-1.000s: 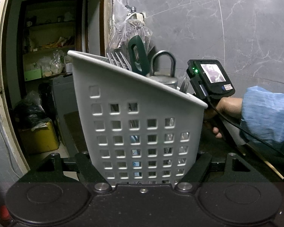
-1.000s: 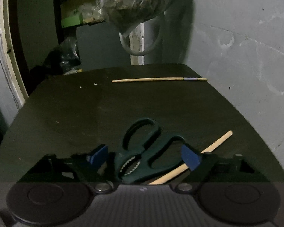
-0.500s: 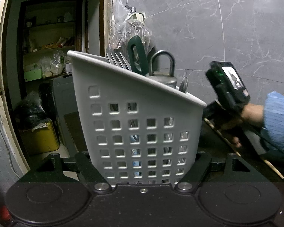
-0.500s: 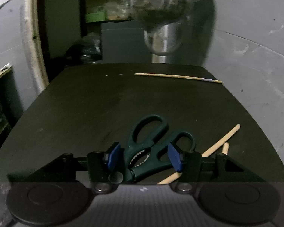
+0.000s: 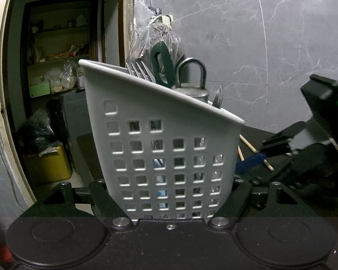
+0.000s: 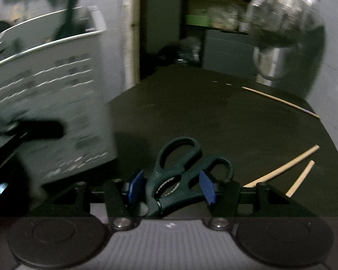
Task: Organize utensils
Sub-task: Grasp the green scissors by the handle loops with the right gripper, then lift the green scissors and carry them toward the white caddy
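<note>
1. While the dark table (image 6: 214, 117) fills most of the right wrist view, its far edge runs along a grey marbled wall (image 5: 247, 45), and beyond its far left corner lies an open doorway with cluttered shelves.
2. Taking up the middle of the left wrist view, the white perforated basket (image 5: 164, 139) is clamped between the fingers of the left gripper (image 5: 170, 202), whose jaws press on its lower walls; it leans to one side.
3. Out of the basket's rim stick fork tines (image 5: 138, 69), a green handle (image 5: 161, 65), a metal loop (image 5: 191, 72) and a spoon tip.
4. Seen from the left wrist, the right gripper (image 6: 171, 186) sits just right of the basket, low over the table.
5. Green scissors (image 6: 180, 171) lie between its blue pads, jaws clenched on the handles.
6. Two chopsticks (image 6: 284, 168) lie on the table right of the scissors, a third chopstick (image 6: 281, 101) near the far edge; bare table lies between.
7. A clear plastic bag (image 6: 281, 13) hangs over the far corner.
</note>
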`<act>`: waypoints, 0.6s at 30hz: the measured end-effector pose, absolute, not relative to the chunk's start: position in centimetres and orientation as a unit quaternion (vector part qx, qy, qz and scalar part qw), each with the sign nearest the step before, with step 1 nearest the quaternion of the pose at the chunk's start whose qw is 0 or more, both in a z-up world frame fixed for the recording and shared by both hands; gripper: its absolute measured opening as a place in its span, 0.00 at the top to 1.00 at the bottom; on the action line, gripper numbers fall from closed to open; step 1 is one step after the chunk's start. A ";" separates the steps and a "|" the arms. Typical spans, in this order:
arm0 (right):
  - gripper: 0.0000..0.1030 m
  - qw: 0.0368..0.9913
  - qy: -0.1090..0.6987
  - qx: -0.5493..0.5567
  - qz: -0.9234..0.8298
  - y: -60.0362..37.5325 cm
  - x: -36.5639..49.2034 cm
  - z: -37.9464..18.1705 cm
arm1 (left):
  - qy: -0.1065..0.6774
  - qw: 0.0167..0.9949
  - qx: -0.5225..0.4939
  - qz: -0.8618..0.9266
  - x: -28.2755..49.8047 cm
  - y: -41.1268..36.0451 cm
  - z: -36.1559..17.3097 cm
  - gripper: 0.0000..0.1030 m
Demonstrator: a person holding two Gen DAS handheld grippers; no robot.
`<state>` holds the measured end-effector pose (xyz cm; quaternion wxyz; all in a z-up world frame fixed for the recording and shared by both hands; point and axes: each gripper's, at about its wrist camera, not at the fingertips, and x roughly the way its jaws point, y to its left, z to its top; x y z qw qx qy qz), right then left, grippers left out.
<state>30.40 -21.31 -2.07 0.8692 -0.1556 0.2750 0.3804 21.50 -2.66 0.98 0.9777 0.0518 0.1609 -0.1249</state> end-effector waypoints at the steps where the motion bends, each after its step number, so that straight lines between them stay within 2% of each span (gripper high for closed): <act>1: 0.41 0.864 0.274 -0.161 0.391 -21.4 29.8 -2.1 | 0.161 0.978 0.052 -0.125 21.5 -2.7 1.0 0.25; 6: 0.39 0.824 0.272 -0.197 0.456 -21.9 27.0 -1.8 | 0.161 0.978 0.053 -0.124 21.5 -2.7 1.0 0.25; 12: 0.30 0.788 0.286 -0.233 0.494 -22.0 24.0 -1.4 | 0.161 0.978 0.053 -0.124 21.5 -2.7 1.0 0.25; 18: 0.28 0.769 0.295 -0.254 0.507 -22.3 21.6 -1.1 | 0.161 0.978 0.053 -0.124 21.5 -2.8 0.9 0.25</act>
